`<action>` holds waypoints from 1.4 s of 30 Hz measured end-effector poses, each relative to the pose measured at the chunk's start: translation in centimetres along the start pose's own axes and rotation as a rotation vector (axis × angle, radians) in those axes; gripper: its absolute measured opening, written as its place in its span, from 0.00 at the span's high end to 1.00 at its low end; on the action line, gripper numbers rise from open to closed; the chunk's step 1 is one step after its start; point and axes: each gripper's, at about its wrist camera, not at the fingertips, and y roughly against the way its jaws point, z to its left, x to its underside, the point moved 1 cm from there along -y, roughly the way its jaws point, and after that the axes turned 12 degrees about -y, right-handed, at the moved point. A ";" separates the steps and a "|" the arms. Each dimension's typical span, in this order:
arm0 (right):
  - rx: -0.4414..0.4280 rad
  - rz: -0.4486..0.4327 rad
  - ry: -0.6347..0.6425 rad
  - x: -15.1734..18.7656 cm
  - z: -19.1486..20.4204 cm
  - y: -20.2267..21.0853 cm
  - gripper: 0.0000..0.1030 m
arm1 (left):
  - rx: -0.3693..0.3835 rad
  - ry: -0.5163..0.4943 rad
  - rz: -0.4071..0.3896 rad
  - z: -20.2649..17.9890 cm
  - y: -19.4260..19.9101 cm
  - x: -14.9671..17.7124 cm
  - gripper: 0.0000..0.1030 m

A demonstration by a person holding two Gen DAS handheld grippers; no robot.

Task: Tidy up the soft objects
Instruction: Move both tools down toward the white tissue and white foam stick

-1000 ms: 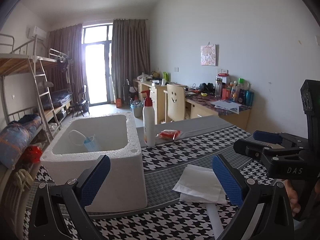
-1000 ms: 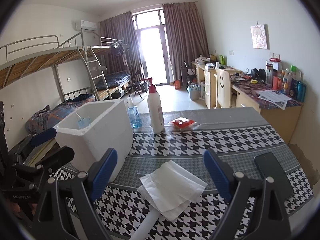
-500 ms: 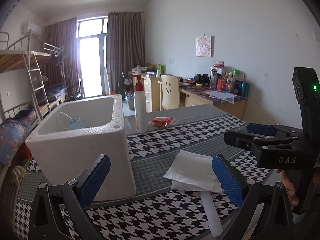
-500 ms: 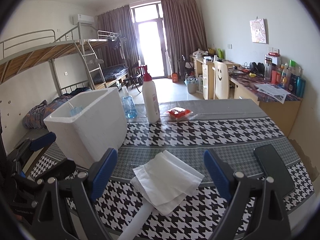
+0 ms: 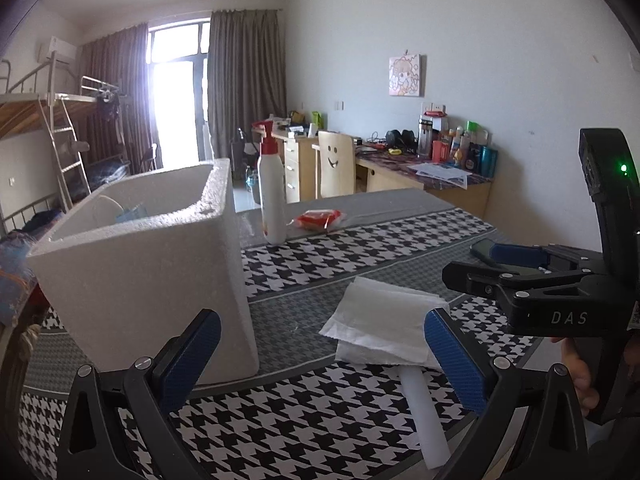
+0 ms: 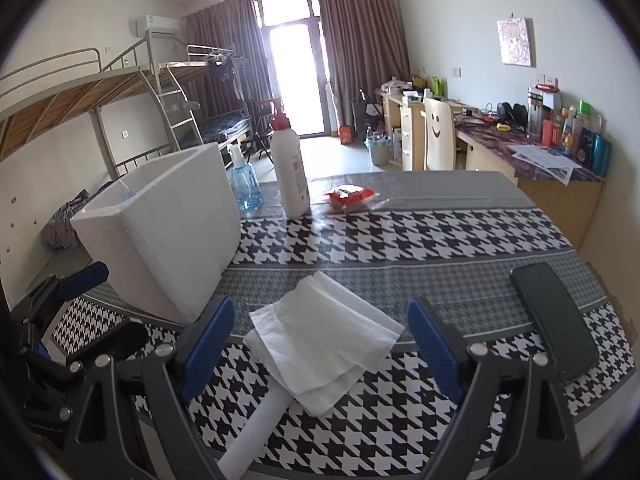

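Tissues point(image 6: 324, 332), soft crinkled squares, lie beside blocky foam box point(image 6: 168, 232)

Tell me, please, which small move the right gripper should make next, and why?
Probably lower the right gripper onto the white tissues and close. Its jaws stand open on either side of the stack, which lies flat on the table, apart from the foam box where soft things seem to go. The left gripper is open too.

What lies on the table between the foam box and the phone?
In the right wrist view, the folded white tissues lie between the foam box and the phone, partly covering a white tube; otherwise only tablecloth.
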 end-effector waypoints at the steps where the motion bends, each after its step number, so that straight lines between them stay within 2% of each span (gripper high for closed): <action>1: 0.001 0.004 0.000 0.1 -0.1 -0.1 0.12 | 0.004 -0.001 0.006 -0.1 -0.2 0.1 0.01; 15: 0.019 0.087 0.016 1.6 -1.0 -2.5 0.12 | -0.001 0.018 0.064 -0.4 -1.7 1.5 0.01; 23: 0.000 0.149 -0.001 2.0 -1.2 -4.5 0.12 | 0.029 0.017 0.083 -0.7 -2.3 1.7 0.01; 35: 0.045 0.187 0.025 2.3 -1.0 -6.3 0.12 | 0.050 -0.002 0.140 -1.5 -3.2 2.5 0.01; 37: 0.058 0.191 0.031 2.3 -1.1 -6.5 0.19 | 0.047 -0.005 0.142 -1.6 -3.2 2.7 0.01; 42: 0.071 0.212 0.040 2.3 -1.5 -7.3 0.24 | 0.051 0.005 0.164 -1.6 -3.6 3.0 0.01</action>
